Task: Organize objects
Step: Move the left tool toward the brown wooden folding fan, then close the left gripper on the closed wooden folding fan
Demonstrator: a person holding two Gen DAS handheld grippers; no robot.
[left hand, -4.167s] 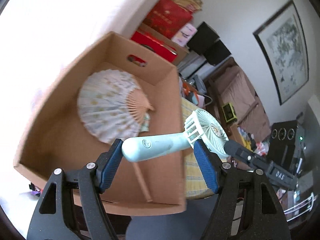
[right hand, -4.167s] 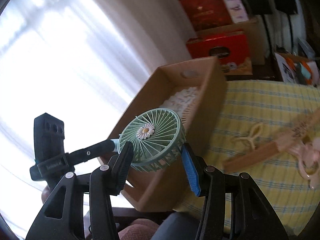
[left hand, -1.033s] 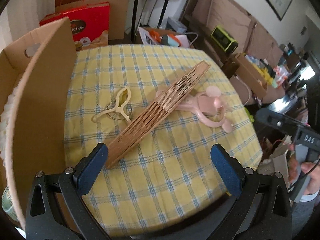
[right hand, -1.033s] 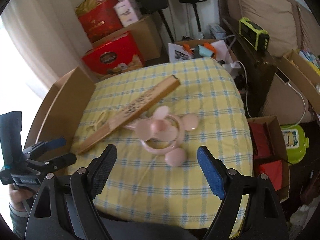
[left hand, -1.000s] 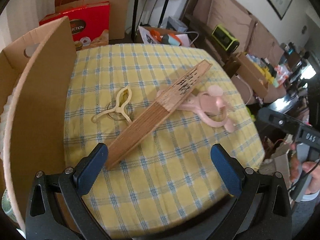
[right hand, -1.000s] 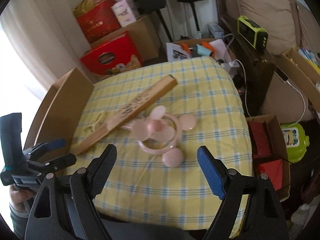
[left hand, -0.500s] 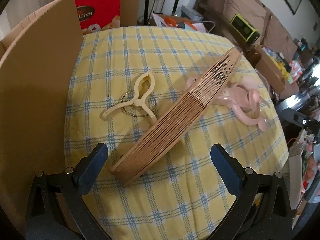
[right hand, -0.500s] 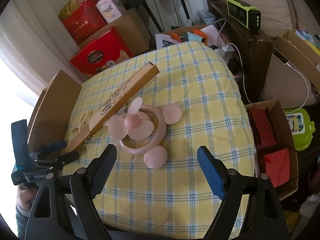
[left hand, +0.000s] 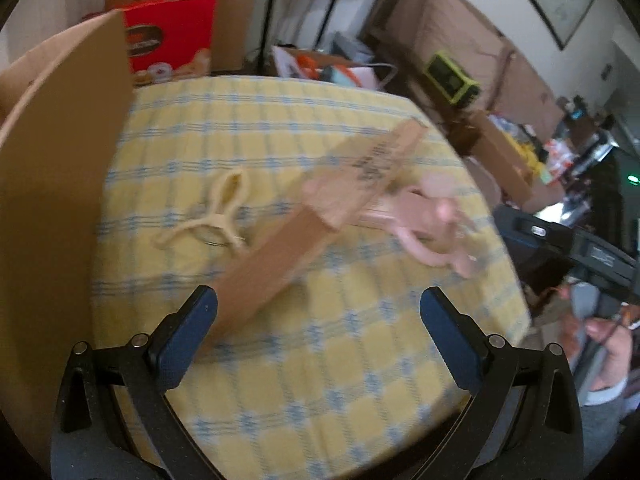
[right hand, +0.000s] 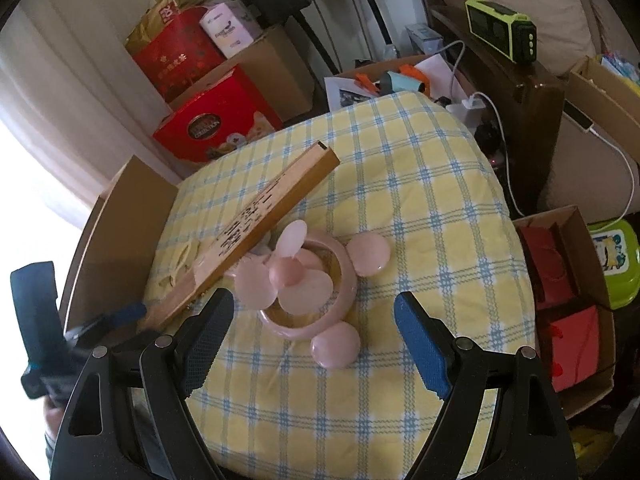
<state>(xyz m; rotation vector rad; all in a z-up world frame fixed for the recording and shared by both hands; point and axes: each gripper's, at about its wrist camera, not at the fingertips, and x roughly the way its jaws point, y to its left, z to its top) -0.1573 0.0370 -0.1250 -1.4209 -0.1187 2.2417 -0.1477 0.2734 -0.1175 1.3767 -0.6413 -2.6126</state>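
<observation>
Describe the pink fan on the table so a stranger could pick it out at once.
Start at the table with the yellow-and-blue checked cloth and the cardboard box on its left edge. Near the cloth's middle a long folded wooden fan lies slantwise; the pink fan sits against its lower side. It alone is pink: a ring with bare blades and round ear-like knobs.

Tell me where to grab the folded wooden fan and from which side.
Grip the folded wooden fan at its near, narrow end, coming from above with the left tool, fingers across its thin width. That end lies free on the cloth; the far half rests over the pink fan.
</observation>
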